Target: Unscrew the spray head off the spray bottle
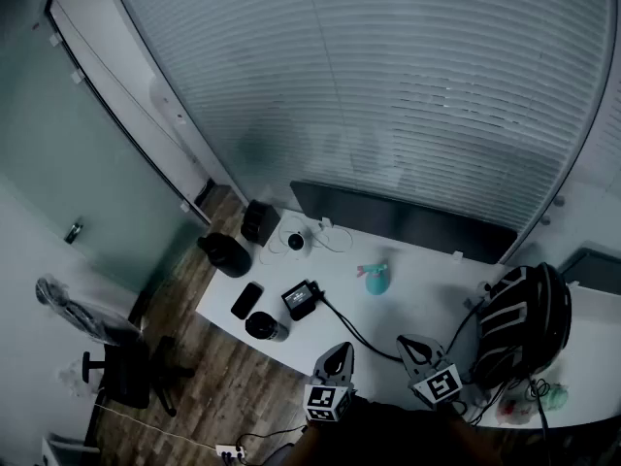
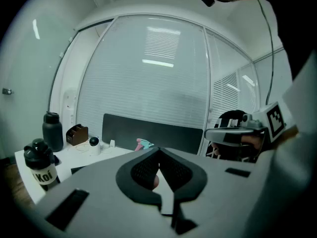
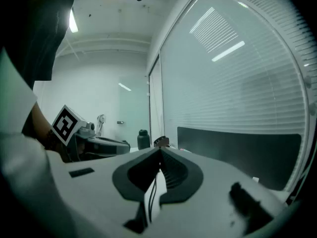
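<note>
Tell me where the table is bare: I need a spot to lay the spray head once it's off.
Bare tabletop lies between the spray bottle and the helmet, in front of the dark panel. The left end is crowded: phone, black box, tumbler, jug.

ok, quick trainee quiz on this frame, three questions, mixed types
1. True or false: a gripper holds the spray bottle.
2. In the head view, where is the helmet relative to the spray bottle? A left, B right, C on top of it.
3. Fill in: the left gripper and the right gripper both have their jaws ____.
Key: 1 false, it stands alone on the table. 2 B. 3 shut, with nothing held.
</note>
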A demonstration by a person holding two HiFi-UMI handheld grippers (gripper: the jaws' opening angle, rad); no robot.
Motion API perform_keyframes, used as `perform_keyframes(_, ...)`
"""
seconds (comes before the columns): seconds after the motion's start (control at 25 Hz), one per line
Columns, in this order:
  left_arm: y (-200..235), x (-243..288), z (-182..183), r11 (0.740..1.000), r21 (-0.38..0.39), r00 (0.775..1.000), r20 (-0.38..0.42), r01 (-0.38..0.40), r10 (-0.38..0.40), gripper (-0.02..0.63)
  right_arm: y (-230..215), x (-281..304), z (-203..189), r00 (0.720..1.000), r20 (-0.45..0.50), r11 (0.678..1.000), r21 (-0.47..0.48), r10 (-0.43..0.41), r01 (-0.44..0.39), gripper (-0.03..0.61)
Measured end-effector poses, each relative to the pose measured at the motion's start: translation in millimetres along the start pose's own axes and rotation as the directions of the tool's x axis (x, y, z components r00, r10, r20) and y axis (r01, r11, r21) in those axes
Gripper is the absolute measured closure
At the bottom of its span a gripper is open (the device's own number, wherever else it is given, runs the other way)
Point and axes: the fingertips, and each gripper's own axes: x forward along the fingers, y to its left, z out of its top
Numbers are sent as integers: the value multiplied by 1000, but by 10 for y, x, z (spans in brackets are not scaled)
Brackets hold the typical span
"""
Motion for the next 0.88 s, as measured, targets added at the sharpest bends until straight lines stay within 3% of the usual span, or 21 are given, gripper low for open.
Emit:
perform_keyframes(0.16, 29, 106, -103, 1000, -13, 1000, -27, 9, -10, 611, -6, -4, 10, 999, -32, 1000, -6, 1, -1, 578)
perform_keyframes(0.36, 29, 314, -41, 999, 41, 1000, -11, 14, -13, 611, -250, 159, -35, 1000, -13, 1000, 5, -13, 13, 578)
perform_keyframes(0.6, 101, 503, -99, 999, 41, 1000, -4, 4, -4, 611, -430, 441, -210, 1000, -18, 1000, -26, 8, -9, 578)
perform_keyframes(0.76, 287, 820, -234, 999, 47, 999, -27, 26, -25, 611, -536, 707, -319, 999, -48, 999, -48, 6, -8, 578)
perform_keyframes(0.88, 400, 1165, -520, 995, 48, 994, -74, 85, -81, 607, -628, 855, -379, 997, -71, 998, -65, -7, 2, 578)
